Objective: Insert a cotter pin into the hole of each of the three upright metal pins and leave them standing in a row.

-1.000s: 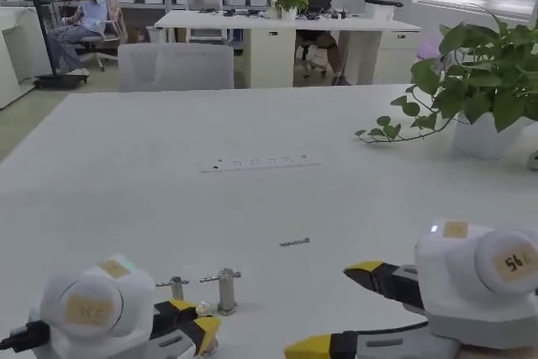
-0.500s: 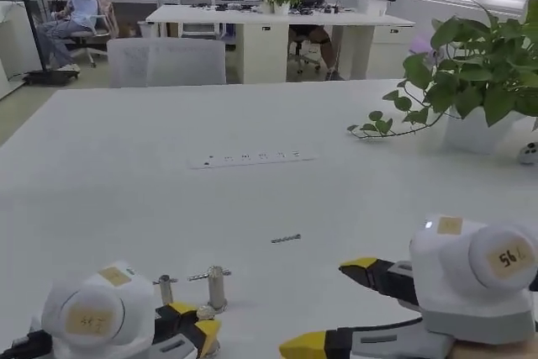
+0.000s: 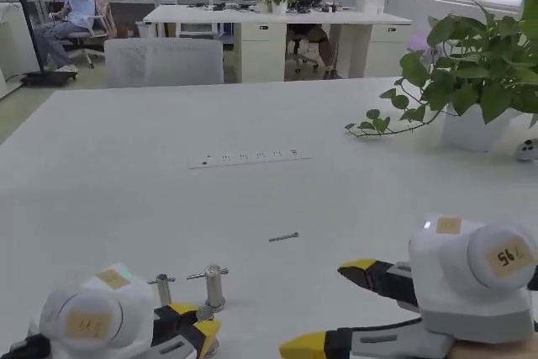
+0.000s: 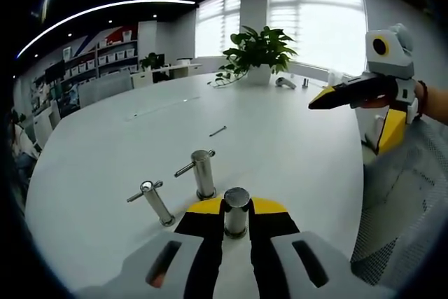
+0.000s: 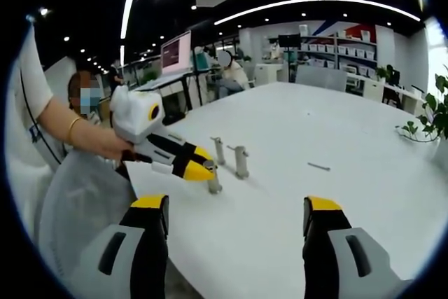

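Presently, left claw [image 4: 236, 216] clenched on nearest metal pin [image 4: 236, 201], right claw [image 5: 234, 204] released, cotter pin [image 3: 283, 237] lying beyond

Digits, seemingly 595, being shown on a tan sticker [image 3: 508, 256] on the right gripper [image 3: 311, 308], a second sticker [image 3: 87, 324] on the left gripper [image 3: 210, 335] being blurred beyond reading

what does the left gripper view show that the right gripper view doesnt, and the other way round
Left gripper view: the left gripper seen from behind, its jaws closed on the near metal pin, and the right gripper seen from the side.
Right gripper view: the right gripper's own jaws standing wide apart with nothing between them, the hand holding the left gripper, and a monitor.
Both: the held pin, the two other pins with cotter pins through them, and the loose cotter pin lying on the table.
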The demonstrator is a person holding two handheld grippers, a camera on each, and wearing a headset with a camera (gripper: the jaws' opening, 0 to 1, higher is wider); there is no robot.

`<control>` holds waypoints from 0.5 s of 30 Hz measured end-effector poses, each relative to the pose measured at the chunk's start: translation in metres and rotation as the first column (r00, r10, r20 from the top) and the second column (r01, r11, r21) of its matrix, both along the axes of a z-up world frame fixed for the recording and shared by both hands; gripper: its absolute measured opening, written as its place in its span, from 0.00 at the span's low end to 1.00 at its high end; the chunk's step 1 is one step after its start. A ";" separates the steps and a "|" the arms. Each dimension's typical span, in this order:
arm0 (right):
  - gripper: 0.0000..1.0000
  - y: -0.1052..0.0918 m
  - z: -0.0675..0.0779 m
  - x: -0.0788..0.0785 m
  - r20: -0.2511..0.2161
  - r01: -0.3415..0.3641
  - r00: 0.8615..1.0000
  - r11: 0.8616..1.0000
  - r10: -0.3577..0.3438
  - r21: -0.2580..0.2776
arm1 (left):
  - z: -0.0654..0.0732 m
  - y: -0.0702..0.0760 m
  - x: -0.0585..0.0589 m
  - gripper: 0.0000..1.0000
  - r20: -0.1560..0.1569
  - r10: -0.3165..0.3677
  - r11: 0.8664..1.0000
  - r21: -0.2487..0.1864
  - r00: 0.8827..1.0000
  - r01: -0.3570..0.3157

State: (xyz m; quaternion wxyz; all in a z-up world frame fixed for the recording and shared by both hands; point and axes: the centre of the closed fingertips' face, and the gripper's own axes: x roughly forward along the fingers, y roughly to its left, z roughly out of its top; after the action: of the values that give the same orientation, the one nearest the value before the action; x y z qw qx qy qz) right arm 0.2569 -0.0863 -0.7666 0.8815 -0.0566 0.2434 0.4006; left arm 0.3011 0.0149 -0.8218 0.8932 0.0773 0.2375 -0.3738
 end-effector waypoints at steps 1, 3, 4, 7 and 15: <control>0.80 0.000 -0.001 0.000 -0.001 -0.001 1.000 1.000 0.001 -0.005 | 0.000 0.000 0.000 0.11 0.000 0.000 1.000 0.001 1.000 0.000; 0.79 0.000 -0.002 -0.002 -0.003 -0.002 1.000 1.000 0.002 -0.008 | 0.000 0.000 0.000 0.11 -0.003 0.005 1.000 -0.002 1.000 -0.005; 0.78 -0.001 -0.003 -0.002 -0.006 -0.003 1.000 1.000 0.003 -0.012 | 0.000 0.000 0.000 0.12 -0.003 0.006 1.000 -0.002 1.000 -0.006; 0.78 -0.001 -0.006 -0.003 -0.008 -0.006 1.000 0.999 0.005 -0.033 | 0.000 -0.001 0.000 0.12 0.006 0.008 1.000 0.005 1.000 -0.008; 0.78 0.000 -0.007 -0.005 -0.011 -0.010 1.000 0.999 0.009 -0.033 | 0.010 -0.007 -0.001 0.21 0.018 0.008 0.999 -0.039 1.000 -0.008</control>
State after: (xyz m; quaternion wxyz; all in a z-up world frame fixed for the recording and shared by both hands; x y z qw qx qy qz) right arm 0.2521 -0.0866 -0.7733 0.8772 -0.0701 0.2546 0.4010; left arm 0.3004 0.0077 -0.8120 0.8982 0.0623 0.2221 -0.3741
